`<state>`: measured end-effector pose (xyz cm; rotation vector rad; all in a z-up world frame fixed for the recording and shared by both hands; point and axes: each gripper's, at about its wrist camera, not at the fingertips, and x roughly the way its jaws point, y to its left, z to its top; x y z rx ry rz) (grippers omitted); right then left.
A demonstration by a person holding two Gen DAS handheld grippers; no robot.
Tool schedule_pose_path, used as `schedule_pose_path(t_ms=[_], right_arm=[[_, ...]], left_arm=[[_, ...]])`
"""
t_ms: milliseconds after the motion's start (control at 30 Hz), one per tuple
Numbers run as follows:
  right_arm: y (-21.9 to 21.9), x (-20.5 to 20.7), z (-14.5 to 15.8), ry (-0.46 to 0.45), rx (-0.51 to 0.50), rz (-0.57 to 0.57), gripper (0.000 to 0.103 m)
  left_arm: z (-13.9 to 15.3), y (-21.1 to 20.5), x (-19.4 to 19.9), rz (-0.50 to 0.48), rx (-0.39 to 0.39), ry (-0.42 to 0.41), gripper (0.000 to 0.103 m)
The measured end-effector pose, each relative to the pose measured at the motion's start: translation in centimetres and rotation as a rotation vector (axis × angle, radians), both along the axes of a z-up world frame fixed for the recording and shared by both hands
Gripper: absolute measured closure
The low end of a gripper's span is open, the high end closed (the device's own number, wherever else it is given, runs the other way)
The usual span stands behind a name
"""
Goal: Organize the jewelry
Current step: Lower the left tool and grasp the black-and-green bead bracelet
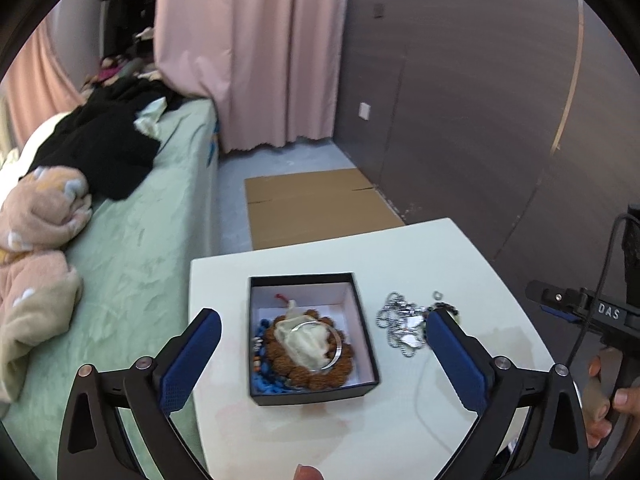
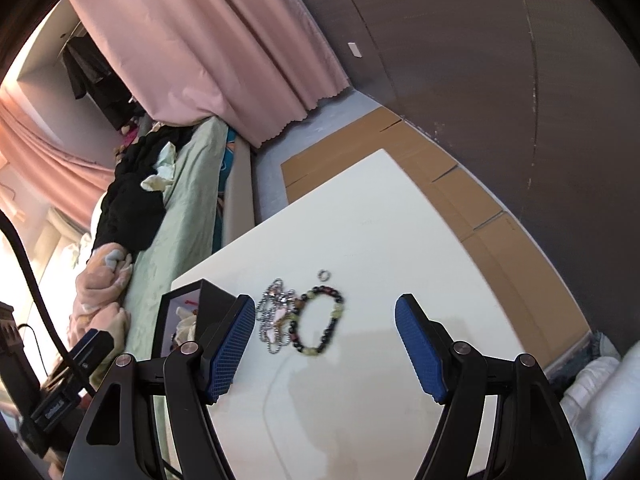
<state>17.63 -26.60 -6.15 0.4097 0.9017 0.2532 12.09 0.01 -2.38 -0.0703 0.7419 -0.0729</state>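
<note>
A black jewelry box (image 1: 256, 340) with a white lining stands on the white table (image 1: 320, 432). It holds a brown bead bracelet (image 1: 344, 360), a cream pouch (image 1: 308, 340), a silver bangle (image 1: 338, 346) and blue beads (image 1: 264, 384). My left gripper (image 1: 324, 360) is open and empty, above the box. Right of the box lie a silver ball chain with tags (image 2: 274, 320), a dark bead bracelet with pale green beads (image 2: 320, 320) and a small ring (image 2: 323, 275). My right gripper (image 2: 325, 344) is open and empty, just in front of the bead bracelet.
A bed with a green sheet (image 1: 132, 240) and piled clothes (image 1: 96, 148) runs along the table's left side. Flat cardboard (image 1: 316, 204) lies on the floor beyond the table. A dark panelled wall (image 1: 480, 120) stands to the right, a pink curtain (image 1: 248, 52) behind.
</note>
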Motion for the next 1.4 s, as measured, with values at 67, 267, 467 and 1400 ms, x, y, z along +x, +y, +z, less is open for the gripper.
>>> schedule_pose_path(t_ms=[67, 267, 467, 1400], right_arm=[[-0.5, -0.1, 0.0, 0.0, -0.004, -0.006, 0.03], [-1.6, -0.3, 0.1, 0.004, -0.002, -0.013, 0.03], [-3.1, -0.2, -0.5, 0.051, 0.035, -0.036, 0.023], [-10.5, -0.5, -3.4, 0.214, 0.102, -0.251, 0.014]], left_arm=[[0.0, -0.8, 0.0, -0.021, 0.002, -0.008, 0.001], [0.1, -2.9, 0.1, -0.083, -0.01, -0.042, 0.001], [-0.3, -3.8, 1.0, -0.121, -0.068, -0.03, 0.001], [-9.2, -14.5, 5.8, -0.323, -0.014, 0.209, 0.055]])
